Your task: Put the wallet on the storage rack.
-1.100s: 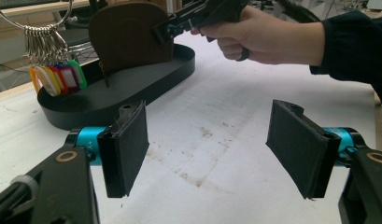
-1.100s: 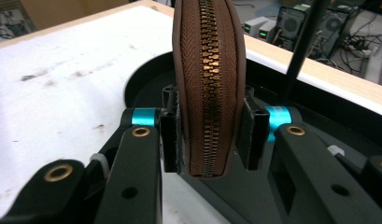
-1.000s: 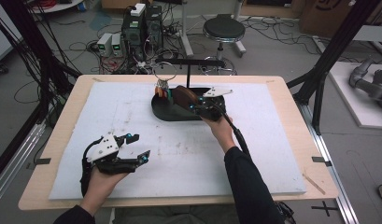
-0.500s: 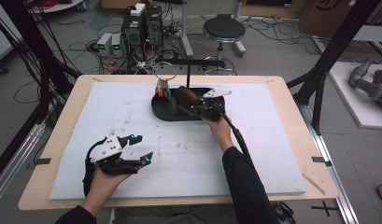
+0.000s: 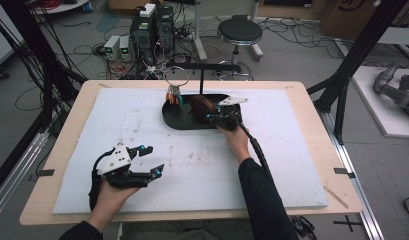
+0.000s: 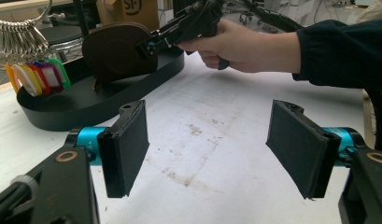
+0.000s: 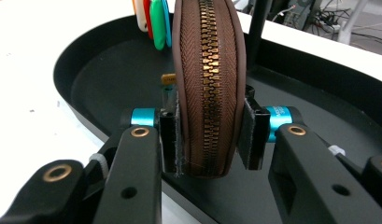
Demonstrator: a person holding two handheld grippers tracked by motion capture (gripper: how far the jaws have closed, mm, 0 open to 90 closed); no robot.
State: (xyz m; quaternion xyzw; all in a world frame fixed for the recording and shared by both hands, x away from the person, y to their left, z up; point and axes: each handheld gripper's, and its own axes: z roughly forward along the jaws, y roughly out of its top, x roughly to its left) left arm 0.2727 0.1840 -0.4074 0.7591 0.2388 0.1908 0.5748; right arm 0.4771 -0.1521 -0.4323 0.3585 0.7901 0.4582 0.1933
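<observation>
A brown round zip pouch (image 7: pixel 208 70) stands on edge over the black oval tray (image 7: pixel 109 79), zipper facing the camera. My right gripper (image 7: pixel 209 135) is shut on it, one pad pressed on each side. From above, the pouch (image 5: pixel 201 106) and the right gripper (image 5: pixel 206 112) are at the middle of the tray (image 5: pixel 177 120). My left gripper (image 5: pixel 154 161) rests open on the white mat at the near left, nothing between its jaws. In the left gripper view the open left gripper (image 6: pixel 207 154) faces the pouch (image 6: pixel 114 51) and the far-off right gripper (image 6: pixel 151 44).
A key ring with several coloured tags (image 5: pixel 174 97) hangs at the tray's left end beside a black post (image 5: pixel 201 80). The white mat (image 5: pixel 292 165) covers most of the wooden table. A cable (image 5: pixel 257 150) trails from the right gripper along the forearm.
The right gripper and the pouch have shifted only slightly over the tray. The left gripper has stayed where it was.
</observation>
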